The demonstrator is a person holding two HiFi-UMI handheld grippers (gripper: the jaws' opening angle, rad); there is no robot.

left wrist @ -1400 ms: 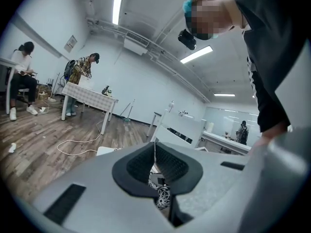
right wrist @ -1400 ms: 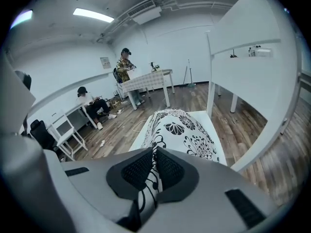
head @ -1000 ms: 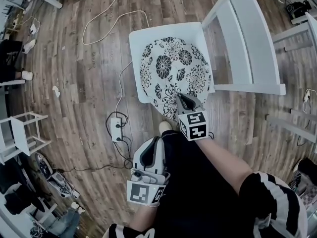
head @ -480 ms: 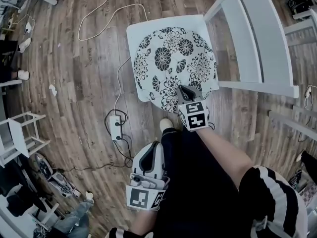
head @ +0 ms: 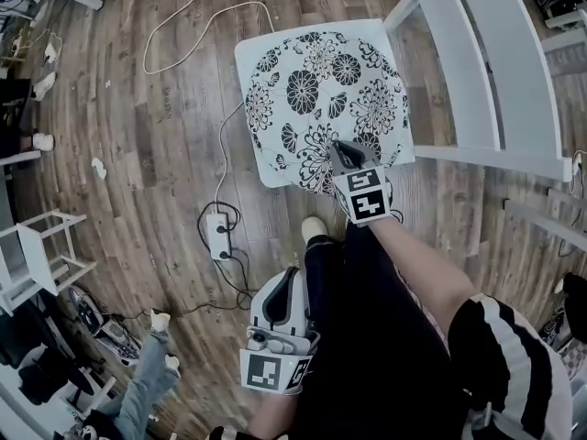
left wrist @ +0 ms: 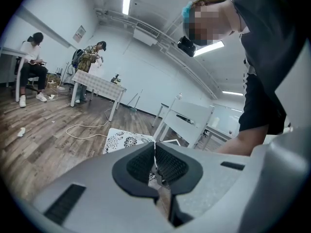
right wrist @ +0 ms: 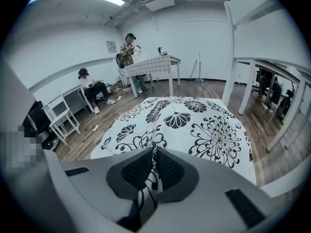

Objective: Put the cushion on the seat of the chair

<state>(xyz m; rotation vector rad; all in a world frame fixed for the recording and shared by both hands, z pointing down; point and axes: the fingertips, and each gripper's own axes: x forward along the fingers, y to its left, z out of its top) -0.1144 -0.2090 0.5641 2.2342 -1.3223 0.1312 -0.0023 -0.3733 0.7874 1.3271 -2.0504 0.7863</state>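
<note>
Grips the near edge of the black-and-white flowered cushion (head: 316, 90) (right wrist: 184, 120) in the right gripper (head: 341, 149) (right wrist: 155, 155), jaws pressed together on the fabric, with the cushion lying flat on the seat of the white chair (head: 468, 62) and covering most of it. Holds the left gripper (head: 290, 278) (left wrist: 155, 154) low beside the leg (head: 367, 337), well apart from the chair, jaws closed with nothing between them. Stands on a wooden floor (head: 138, 154) near a power strip (head: 218, 236).
</note>
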